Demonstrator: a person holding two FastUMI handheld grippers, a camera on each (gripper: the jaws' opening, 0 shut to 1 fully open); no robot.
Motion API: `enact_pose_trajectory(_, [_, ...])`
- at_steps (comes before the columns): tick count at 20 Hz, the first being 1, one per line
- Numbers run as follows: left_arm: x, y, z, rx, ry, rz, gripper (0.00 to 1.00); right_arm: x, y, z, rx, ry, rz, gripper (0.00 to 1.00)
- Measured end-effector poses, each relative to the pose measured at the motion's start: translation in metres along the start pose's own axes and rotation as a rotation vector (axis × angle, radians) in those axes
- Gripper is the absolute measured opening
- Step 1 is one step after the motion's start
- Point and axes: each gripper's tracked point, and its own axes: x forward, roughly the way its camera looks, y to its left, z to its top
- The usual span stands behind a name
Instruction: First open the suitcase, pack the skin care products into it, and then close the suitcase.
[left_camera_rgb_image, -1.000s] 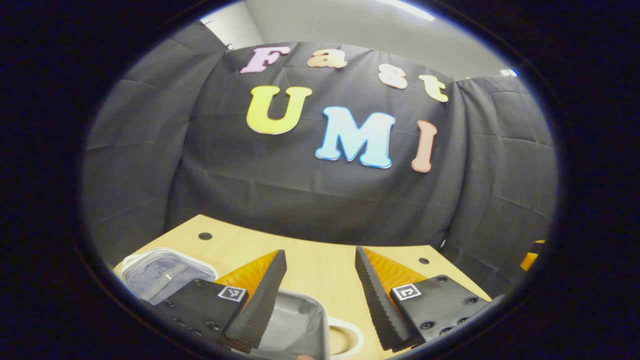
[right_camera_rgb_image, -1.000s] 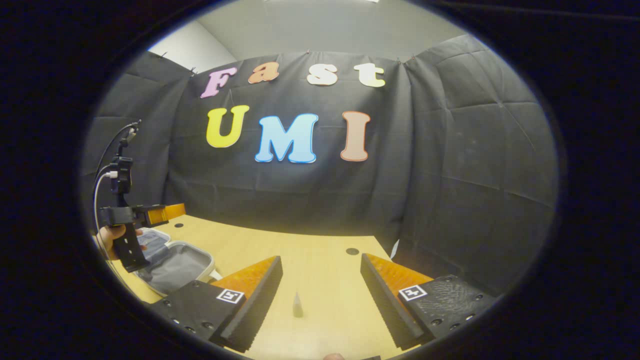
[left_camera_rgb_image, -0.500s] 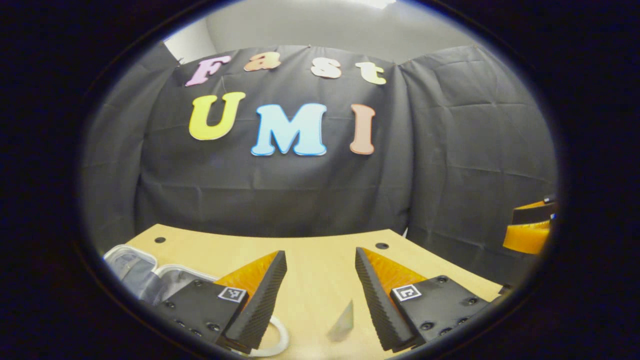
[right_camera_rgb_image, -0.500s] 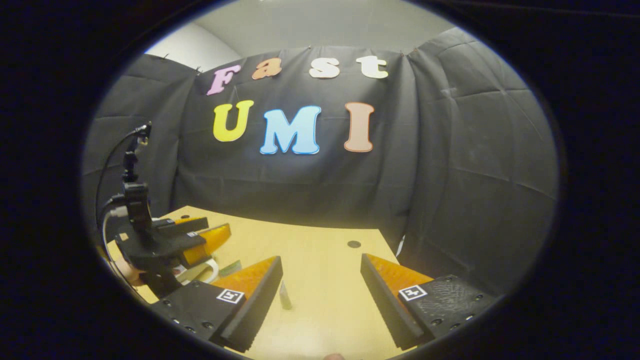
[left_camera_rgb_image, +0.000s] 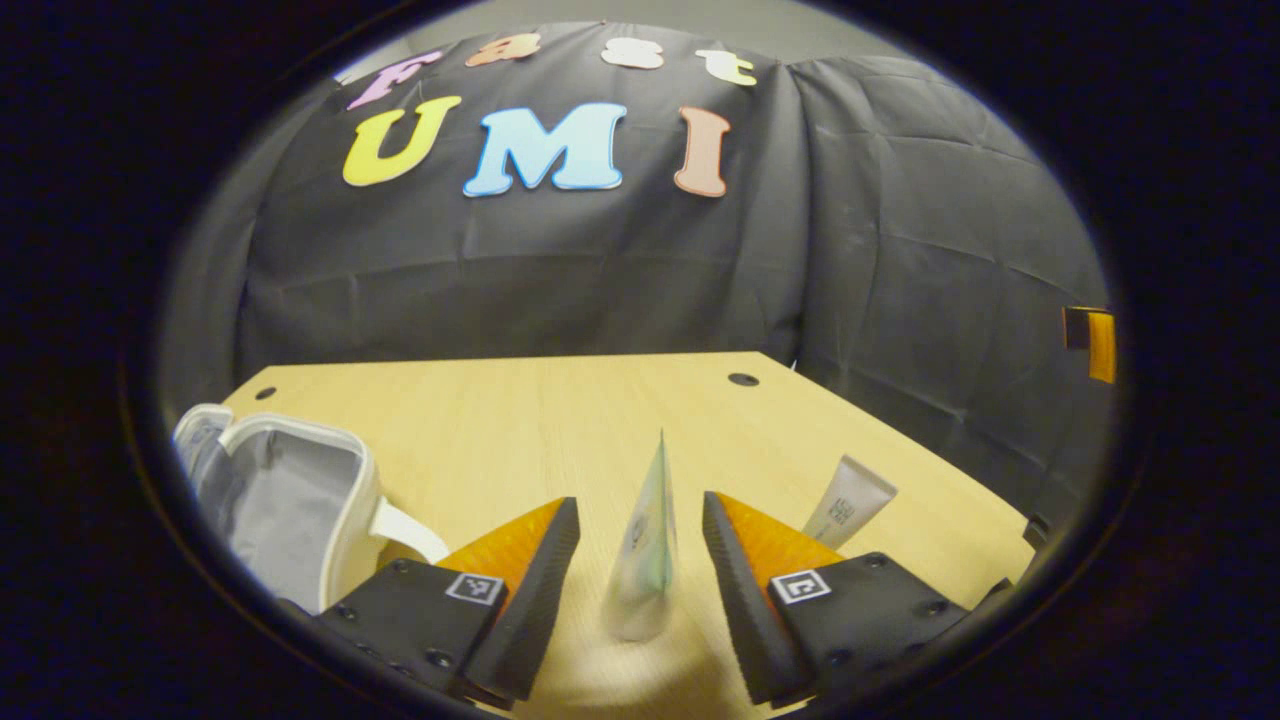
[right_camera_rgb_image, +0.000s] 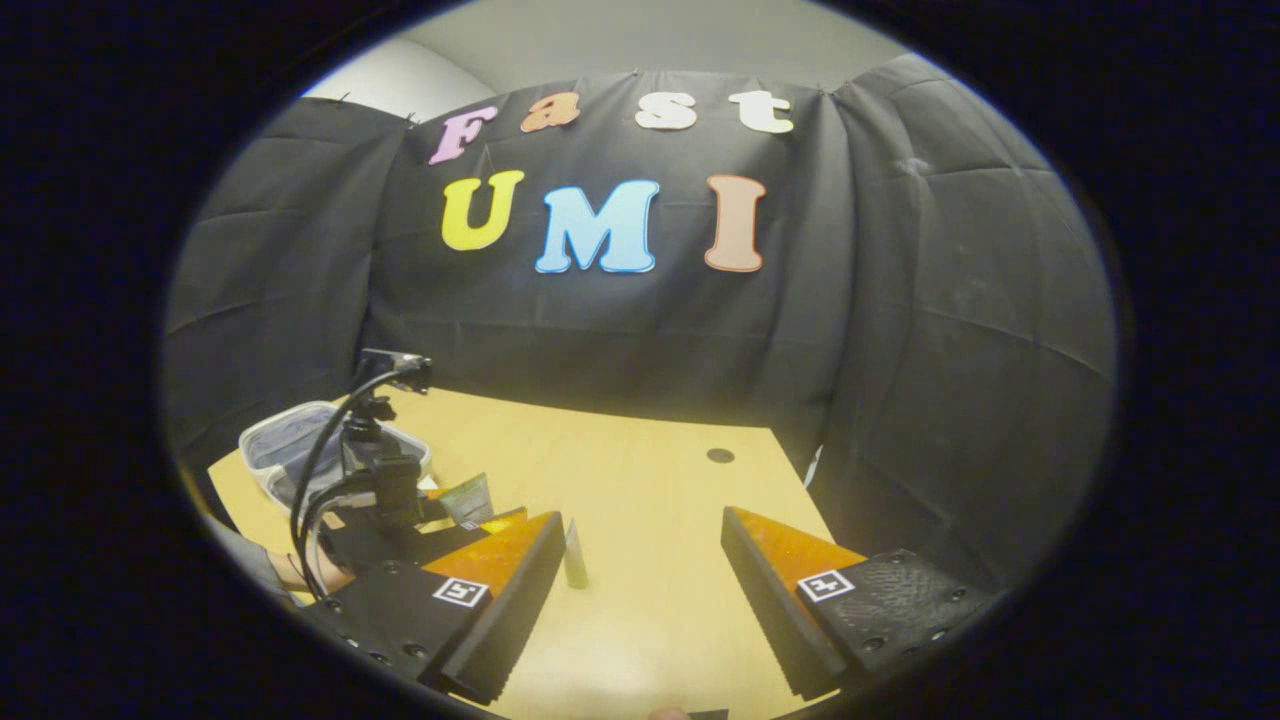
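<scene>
- Biggest thing we've got is the wooden table (left_camera_rgb_image: 560, 420), light tan, with a couple of small dark holes in the top, and black cloth walls behind it.
- The suitcase (left_camera_rgb_image: 290, 500) is a small white case with a grey lining, sitting open at the table's left end in the left gripper view. We see it in the right gripper view too (right_camera_rgb_image: 290, 445), partly behind the other gripper.
- Left gripper (left_camera_rgb_image: 640, 520): fingers spread, with a greenish tube (left_camera_rgb_image: 645, 540) standing cap-down between them. It's a bit blurry, and we can see a gap on each side, so nothing is pinched.
- Right gripper (right_camera_rgb_image: 645, 535): fingers wide apart over bare tabletop, holding nothing.
- In the right gripper view the left gripper (right_camera_rgb_image: 480, 522) sits low at the left with its cables, and the greenish tube (right_camera_rgb_image: 465, 498) is by its tips.
- A white tube (left_camera_rgb_image: 850, 500) lies flat on the table, just right of the left gripper's fingers.
- A slim grey tube (right_camera_rgb_image: 575, 555) stands just beside the right gripper's left finger.
</scene>
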Motion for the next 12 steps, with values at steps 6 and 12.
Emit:
enact_pose_trajectory(6, [0.014,0.014,-0.012,-0.036,0.111,0.002,0.43,0.033,0.025,-0.012,-0.002,0.030,0.078,0.96])
enact_pose_trajectory(12, [-0.046,0.028,0.044,-0.194,0.177,-0.034,0.39,0.108,0.053,-0.059,0.045,0.163,0.117,0.96])
